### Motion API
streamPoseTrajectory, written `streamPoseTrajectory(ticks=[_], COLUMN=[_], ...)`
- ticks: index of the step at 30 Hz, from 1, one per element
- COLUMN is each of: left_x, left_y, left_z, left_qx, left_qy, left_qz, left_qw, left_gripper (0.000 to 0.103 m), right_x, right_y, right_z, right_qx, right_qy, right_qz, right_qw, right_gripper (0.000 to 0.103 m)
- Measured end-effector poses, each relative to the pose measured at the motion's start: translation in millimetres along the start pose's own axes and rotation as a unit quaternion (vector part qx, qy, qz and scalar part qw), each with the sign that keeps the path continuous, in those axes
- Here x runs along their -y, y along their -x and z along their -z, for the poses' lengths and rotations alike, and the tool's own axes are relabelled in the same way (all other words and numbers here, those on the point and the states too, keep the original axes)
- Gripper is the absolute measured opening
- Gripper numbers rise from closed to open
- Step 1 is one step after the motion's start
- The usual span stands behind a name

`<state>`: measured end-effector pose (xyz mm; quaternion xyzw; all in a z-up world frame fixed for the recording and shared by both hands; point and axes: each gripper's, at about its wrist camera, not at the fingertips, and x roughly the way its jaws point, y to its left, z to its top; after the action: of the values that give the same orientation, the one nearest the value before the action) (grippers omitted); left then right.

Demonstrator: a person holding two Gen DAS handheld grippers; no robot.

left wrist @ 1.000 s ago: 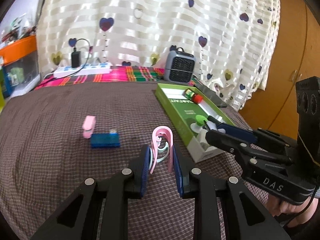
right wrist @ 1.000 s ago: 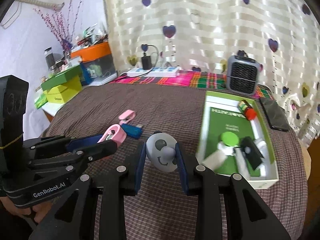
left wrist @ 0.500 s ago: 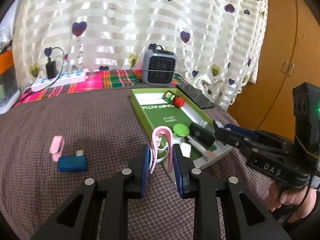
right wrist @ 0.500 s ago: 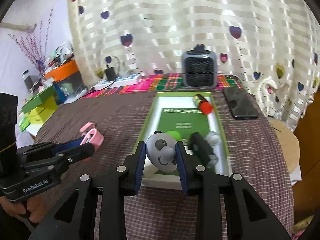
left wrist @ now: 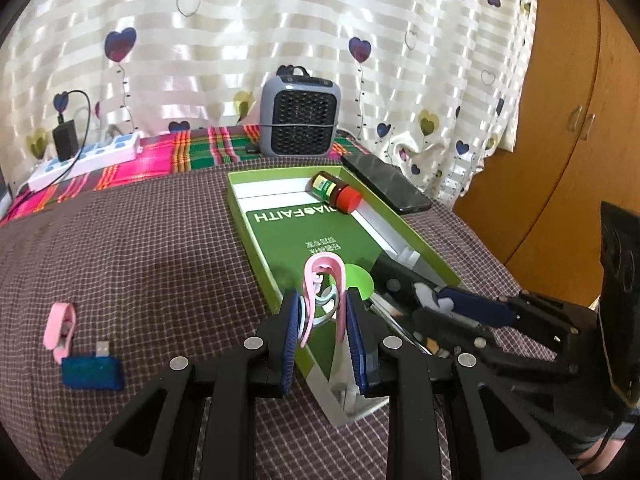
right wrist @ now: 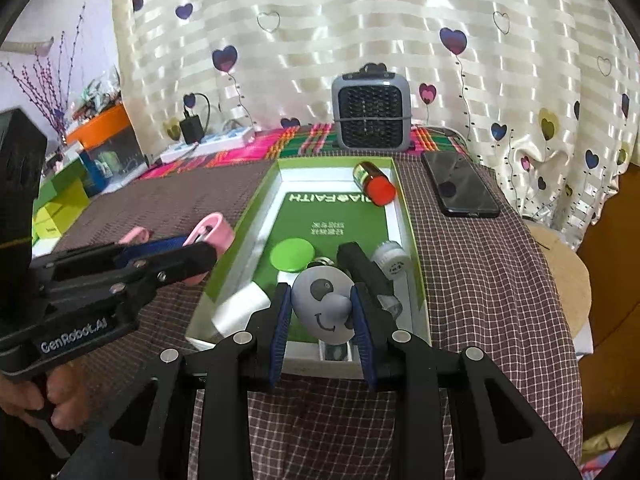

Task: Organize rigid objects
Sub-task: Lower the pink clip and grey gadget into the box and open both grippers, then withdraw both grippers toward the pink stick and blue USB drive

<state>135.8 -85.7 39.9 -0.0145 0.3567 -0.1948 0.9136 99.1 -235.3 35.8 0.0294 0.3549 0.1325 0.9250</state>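
Both grippers are carrying an item toward the shallow green cardboard box with white inner walls point(right wrist: 412, 240), which serves as the collection point on the brown checked cloth of the desk point(left wrist: 160, 264).

Left gripper point(left wrist: 322, 320): fingers point(left wrist: 290, 332) pinching a pink plastic U-shaped clip with a pale blue hook inside it point(left wrist: 324, 280). The clip stands upright between the pads, its rounded end projecting beyond the fingertips. Judged reason: a grip low on the two legs leaves the free end clear for lowering into the box, whose near left wall lies directly ahead of and under the fingers.

Right gripper point(right wrist: 320, 312): fingers point(right wrist: 362, 320) pinching a grey rounded panda-face toy point(right wrist: 324, 308) by its sides, face toward the camera. It hangs over the near end of the box, just short of a green round lid point(right wrist: 291, 255), a black bar-shaped object point(right wrist: 360, 268) and a white capped bottle point(right wrist: 390, 260) already lying beyond the fingertips. A red-capped brown jar point(right wrist: 374, 184) lies at the far end.

Outstanding: a second pink clip point(left wrist: 59, 330) and a blue USB adapter block point(left wrist: 91, 372) sit on the cloth well left of the left fingers, outside the box
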Motion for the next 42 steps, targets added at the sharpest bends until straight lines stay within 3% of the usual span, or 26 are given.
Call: streamPoseTrajectory(ticks=[12,16,26,42], left_x=[6,7,2,-43], left_y=[-24,-23,-6,31], left_z=[-2,-2,0,14], left_qx=[-0.019,-0.019,-0.006,0.009], left_qy=[-0.018,-0.023,-0.014,0.002], left_qz=[-0.007,-0.001,-0.004,-0.062], left_qw=[0.9996,0.9995,0.9999,0.9980], left_gripper=[0.023,0.029,0.033,0.033], right_x=[4,1,-5,-44], right_y=[-9,-4,2,7], right_z=[3,2,0,-8], right_qx=[-0.009,0.005,0.014,0.025], right_qy=[-0.006,-0.001,0.001,0.032], right_qz=[0.015,0.017,0.012,-0.029], right_qw=[1.000,1.000,1.000,0.999], right_gripper=[0.032,0.043,0.045,0.045])
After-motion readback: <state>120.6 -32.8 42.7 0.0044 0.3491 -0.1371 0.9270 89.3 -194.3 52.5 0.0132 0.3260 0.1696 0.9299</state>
